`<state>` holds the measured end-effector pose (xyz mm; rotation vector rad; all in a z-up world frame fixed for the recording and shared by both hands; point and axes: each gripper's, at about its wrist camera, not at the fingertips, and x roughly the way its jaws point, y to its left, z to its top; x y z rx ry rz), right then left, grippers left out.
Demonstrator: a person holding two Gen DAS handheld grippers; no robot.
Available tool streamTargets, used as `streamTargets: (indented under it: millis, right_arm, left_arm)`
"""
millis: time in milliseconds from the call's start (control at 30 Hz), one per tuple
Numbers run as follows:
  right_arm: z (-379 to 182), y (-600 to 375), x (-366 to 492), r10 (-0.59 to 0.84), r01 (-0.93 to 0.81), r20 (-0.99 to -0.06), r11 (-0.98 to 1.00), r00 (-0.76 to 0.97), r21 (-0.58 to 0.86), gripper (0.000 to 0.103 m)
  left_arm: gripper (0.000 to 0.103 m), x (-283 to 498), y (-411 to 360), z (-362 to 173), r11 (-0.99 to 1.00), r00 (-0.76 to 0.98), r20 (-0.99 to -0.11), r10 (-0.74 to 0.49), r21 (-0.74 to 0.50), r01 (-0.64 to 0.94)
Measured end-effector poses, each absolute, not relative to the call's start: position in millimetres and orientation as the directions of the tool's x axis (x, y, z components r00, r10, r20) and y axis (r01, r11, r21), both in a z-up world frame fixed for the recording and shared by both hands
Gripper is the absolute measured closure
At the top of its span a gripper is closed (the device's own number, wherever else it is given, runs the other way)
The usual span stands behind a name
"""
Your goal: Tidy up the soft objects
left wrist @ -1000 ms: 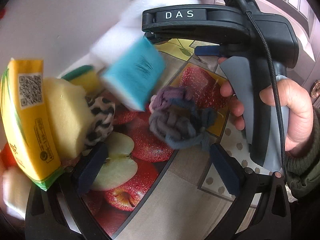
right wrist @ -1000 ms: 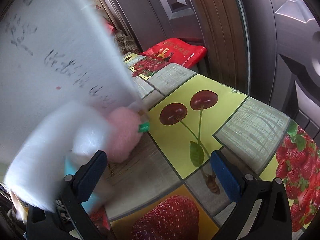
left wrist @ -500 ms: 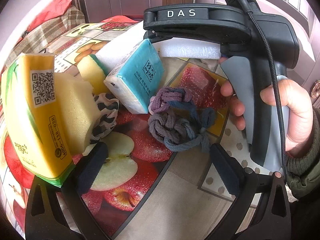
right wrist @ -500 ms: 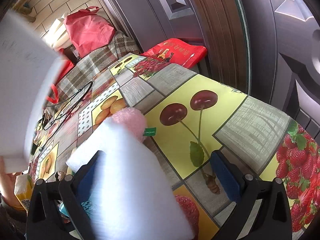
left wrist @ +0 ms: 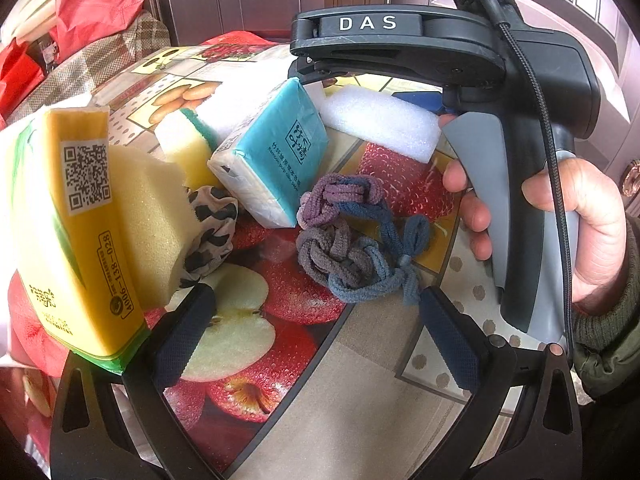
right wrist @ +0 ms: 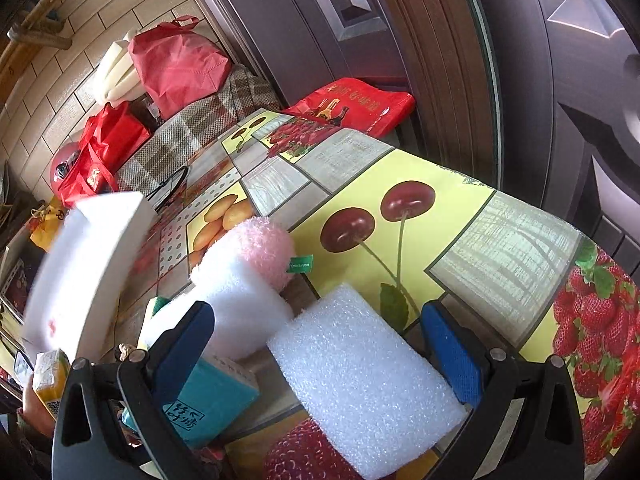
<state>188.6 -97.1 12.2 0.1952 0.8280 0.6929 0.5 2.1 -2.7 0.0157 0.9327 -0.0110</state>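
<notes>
A pile of soft things lies on the fruit-print tablecloth (left wrist: 280,360): a knotted purple-grey-blue rope (left wrist: 348,236), a teal tissue pack (left wrist: 276,152), a yellow sponge (left wrist: 148,216), a green-backed sponge (left wrist: 184,140), a leopard-print scrunchie (left wrist: 212,220), a yellow tissue pack (left wrist: 76,232) and a white foam block (left wrist: 380,122). My left gripper (left wrist: 316,336) is open and empty, just short of the rope. My right gripper (right wrist: 320,344) is open; the foam block (right wrist: 360,376) lies between its fingers. A second foam piece (right wrist: 240,300), a pink fluffy ball (right wrist: 268,252) and the teal pack (right wrist: 204,404) lie ahead-left.
A white box (right wrist: 84,272), blurred, hangs at the left above the table. Red bags (right wrist: 176,64) and a checked cloth (right wrist: 208,120) sit at the table's far end. A dark door (right wrist: 440,40) stands behind the far edge. The right gripper's handle (left wrist: 520,160) stands right of the pile.
The white box that covered the pile has lifted away to the left. The soft objects dropped out and settled on the cloth; the white foam block came to rest between my right fingers.
</notes>
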Motion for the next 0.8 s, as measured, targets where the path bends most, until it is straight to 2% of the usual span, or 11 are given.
streamTargets:
  millis: [800]
  right_arm:
    - [10.5, -103.7, 188.6, 0.658, -0.480, -0.590, 0.750, 0.469, 0.454, 0.000]
  left_arm:
    - [0.001, 0.6, 1.9, -2.6, 1.000, 0.596, -0.803, -0.003, 0.009, 0.016]
